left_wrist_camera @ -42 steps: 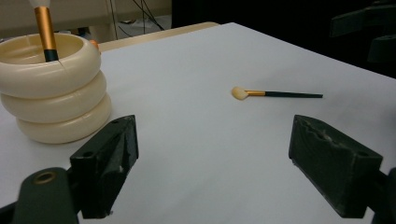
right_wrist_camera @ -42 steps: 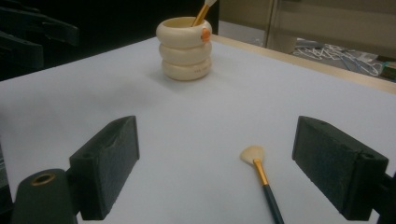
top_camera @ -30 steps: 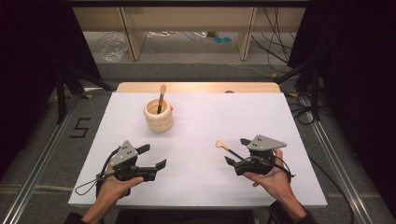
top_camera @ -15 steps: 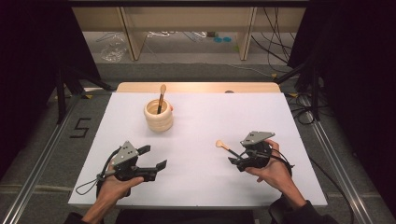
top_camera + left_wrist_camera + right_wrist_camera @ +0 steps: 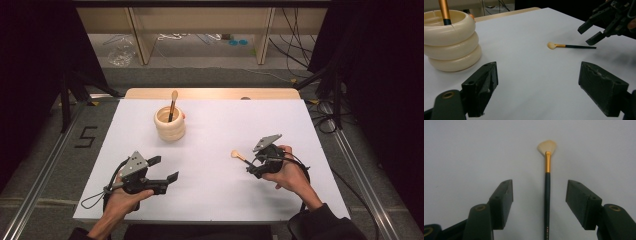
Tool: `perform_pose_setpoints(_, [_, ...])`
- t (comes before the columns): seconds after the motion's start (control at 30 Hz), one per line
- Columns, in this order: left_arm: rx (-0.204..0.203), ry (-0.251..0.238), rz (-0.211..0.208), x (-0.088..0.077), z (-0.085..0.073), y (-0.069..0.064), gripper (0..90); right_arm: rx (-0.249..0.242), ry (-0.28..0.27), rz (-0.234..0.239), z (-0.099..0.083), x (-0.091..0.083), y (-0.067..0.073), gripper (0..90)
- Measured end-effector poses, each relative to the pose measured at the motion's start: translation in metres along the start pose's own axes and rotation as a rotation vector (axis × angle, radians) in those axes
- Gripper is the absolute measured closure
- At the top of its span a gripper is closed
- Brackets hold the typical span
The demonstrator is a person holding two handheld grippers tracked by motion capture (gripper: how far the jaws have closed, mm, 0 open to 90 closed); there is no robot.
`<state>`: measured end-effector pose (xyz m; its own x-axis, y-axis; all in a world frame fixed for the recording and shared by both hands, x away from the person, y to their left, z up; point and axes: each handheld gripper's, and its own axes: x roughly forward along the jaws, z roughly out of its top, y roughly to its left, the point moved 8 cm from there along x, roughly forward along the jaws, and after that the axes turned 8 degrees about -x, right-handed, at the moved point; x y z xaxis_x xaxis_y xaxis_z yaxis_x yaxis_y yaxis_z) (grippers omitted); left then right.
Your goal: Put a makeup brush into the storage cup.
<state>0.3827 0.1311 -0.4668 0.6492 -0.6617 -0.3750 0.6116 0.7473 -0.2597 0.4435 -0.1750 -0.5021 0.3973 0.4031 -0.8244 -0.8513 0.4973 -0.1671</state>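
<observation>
Lower left of high view: left gripper, jaws wide, idle on the white table, nothing between them. Centre right: right gripper, jaws wide, straddling the dark handle of a slim black-and-gold makeup brush with pale fan bristles, lying flat. Likely a pickup: centre the handle, close squarely behind the gold ferrule. Farther, upper left: cream ringed holder with another brush upright inside.
</observation>
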Motion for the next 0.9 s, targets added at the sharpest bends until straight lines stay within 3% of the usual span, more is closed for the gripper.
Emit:
perform_pose_setpoints(0.13, [0.000,-0.002,-0.001,0.000,0.000,0.000,15.7,0.000,0.015,-0.004,0.002,0.004,-0.006,41.8])
perform_pose_setpoints(0.17, [0.014,0.000,-0.002,0.000,0.001,0.000,15.7,-0.002,0.024,0.002,0.002,0.004,-0.006,41.8])
perform_pose_setpoints(0.23, [-0.002,-0.001,-0.002,0.000,0.000,-0.001,15.7,-0.011,0.042,0.017,0.003,0.006,-0.008,44.9])
perform_pose_setpoints(0.37, [0.012,-0.001,-0.006,-0.001,0.000,0.000,15.7,-0.016,0.073,0.050,0.004,0.012,-0.009,49.6])
perform_pose_setpoints(0.6, [-0.001,-0.003,-0.002,-0.001,0.000,0.000,15.7,-0.004,0.125,0.100,0.004,0.022,-0.011,56.6])
perform_pose_setpoints(0.9, [-0.001,0.000,-0.004,-0.001,0.000,0.000,15.7,0.013,0.163,0.128,-0.001,0.027,-0.013,62.3])
